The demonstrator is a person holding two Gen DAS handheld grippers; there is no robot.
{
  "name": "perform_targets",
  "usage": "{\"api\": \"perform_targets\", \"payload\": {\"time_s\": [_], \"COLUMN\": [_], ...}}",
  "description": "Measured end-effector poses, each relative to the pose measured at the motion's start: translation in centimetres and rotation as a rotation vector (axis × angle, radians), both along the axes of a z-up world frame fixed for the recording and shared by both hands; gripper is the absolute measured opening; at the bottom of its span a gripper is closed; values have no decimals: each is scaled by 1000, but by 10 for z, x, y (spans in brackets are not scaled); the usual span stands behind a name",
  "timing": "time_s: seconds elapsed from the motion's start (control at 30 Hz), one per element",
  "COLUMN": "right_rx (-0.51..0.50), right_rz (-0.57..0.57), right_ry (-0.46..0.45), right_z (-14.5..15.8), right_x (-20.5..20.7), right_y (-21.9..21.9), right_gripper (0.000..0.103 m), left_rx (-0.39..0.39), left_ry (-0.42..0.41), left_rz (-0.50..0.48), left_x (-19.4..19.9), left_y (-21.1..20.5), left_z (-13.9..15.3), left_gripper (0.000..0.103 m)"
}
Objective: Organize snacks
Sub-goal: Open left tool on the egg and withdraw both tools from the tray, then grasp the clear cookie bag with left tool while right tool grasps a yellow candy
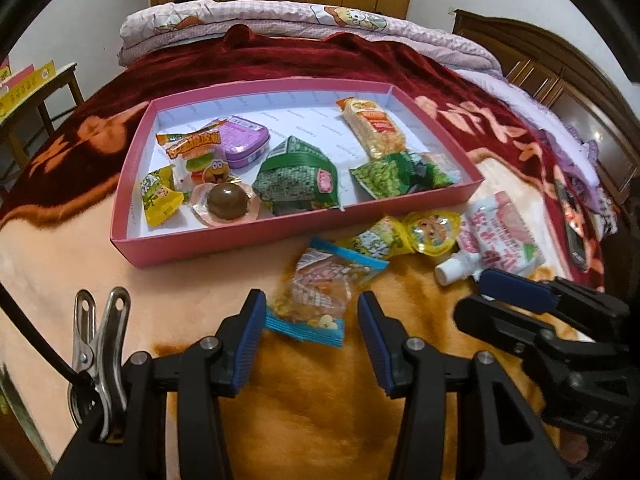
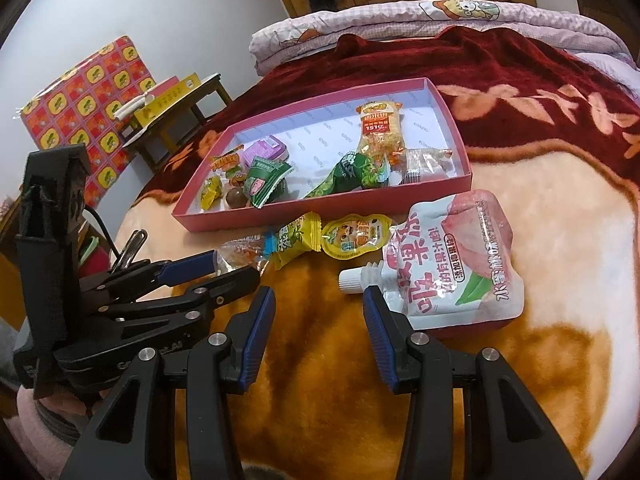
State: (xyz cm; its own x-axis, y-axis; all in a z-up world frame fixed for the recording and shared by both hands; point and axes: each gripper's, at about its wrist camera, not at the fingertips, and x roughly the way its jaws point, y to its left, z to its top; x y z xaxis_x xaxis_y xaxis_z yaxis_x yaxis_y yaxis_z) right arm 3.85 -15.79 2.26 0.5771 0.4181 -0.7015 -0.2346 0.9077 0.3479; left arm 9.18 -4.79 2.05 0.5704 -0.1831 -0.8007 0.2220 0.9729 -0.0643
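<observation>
A pink box on the bed blanket holds several snacks. In front of it lie a clear blue-edged snack packet, a yellow-green candy, a yellow jelly cup and a white peach drink pouch. My left gripper is open, its fingers on either side of the blue-edged packet; it also shows in the right wrist view. My right gripper is open and empty, beside the pouch's cap; one of its fingers shows in the left wrist view.
A folded pink quilt lies at the far end of the bed. A small wooden table with yellow boxes stands to the left, with a red patterned board behind it. A wooden headboard is at the right.
</observation>
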Motion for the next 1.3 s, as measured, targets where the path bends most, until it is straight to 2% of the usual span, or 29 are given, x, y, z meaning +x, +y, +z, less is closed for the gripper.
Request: {"api": "perform_targets", "payload": {"time_s": [0.5,0.63,0.8,1.0,1.3], "right_rx": [6,5,3,-4,0], "right_rz": [-1,-1,4,13,27], "right_ry": [17,18,18,17,42], "right_z": [-5,-5,-6,-4,-5], "right_x": [2,3,3,3,10], "right_y": [1,1,4,12,26], "right_gripper": [47,47,47,47,47], "left_rx": [59,36,0,-17,-29], "left_ry": [-67,-65,-52,-62,-25], "left_rz": [-4,-2,12,65,190], "left_x": [7,5,0,-9,-11], "left_y": [-14,-10,-2,16,51], "left_z": [-8,-7,-3,6,4], "left_gripper": [52,45,42,42,42]}}
